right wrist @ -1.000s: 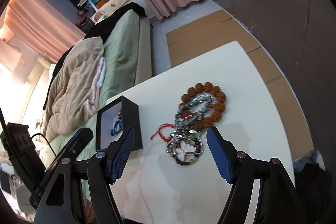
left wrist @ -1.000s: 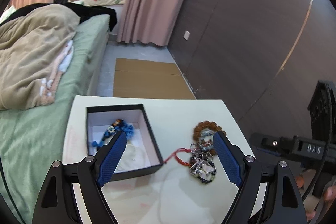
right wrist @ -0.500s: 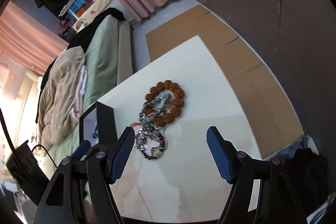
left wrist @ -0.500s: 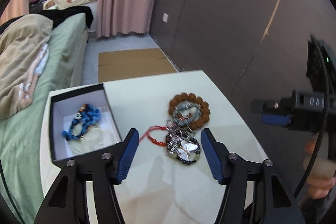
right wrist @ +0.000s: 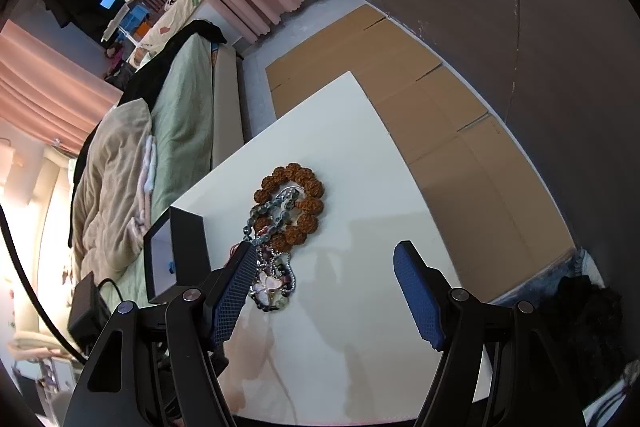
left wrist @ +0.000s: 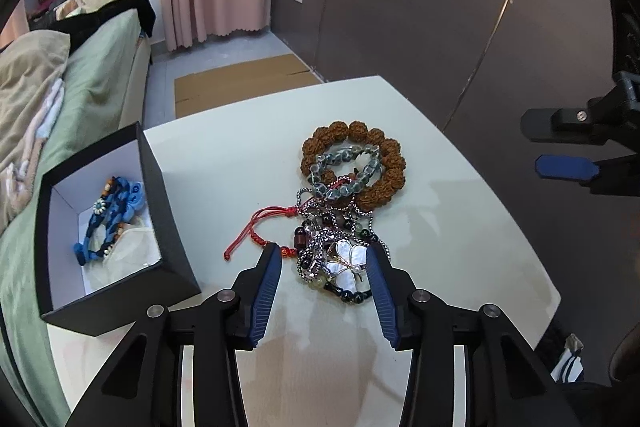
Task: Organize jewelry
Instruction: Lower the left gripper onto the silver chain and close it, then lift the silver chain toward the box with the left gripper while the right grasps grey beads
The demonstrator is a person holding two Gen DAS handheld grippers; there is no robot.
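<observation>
A tangled pile of jewelry (left wrist: 340, 227) lies on the white table (left wrist: 460, 247): a brown bead bracelet (left wrist: 354, 163), a grey stone bracelet, a red cord bracelet (left wrist: 264, 223), silver chains and a white butterfly pendant (left wrist: 348, 259). My left gripper (left wrist: 324, 259) is open, its fingers on either side of the butterfly pendant. A black box (left wrist: 104, 227) at the left holds a blue braided bracelet (left wrist: 112, 215). My right gripper (right wrist: 324, 263) is open and empty above the table, right of the pile (right wrist: 280, 227). The box (right wrist: 176, 255) shows at its left.
A bed with a green sheet and beige blanket (left wrist: 48, 99) stands left of the table. Flat cardboard (right wrist: 420, 115) lies on the floor beyond it. A dark wall panel (left wrist: 440, 7) runs along the right. My right gripper shows at the right edge of the left wrist view (left wrist: 568, 167).
My left gripper has swung from over the box to the jewelry pile and come down close around the butterfly pendant. My right gripper has drifted right, away from the pile.
</observation>
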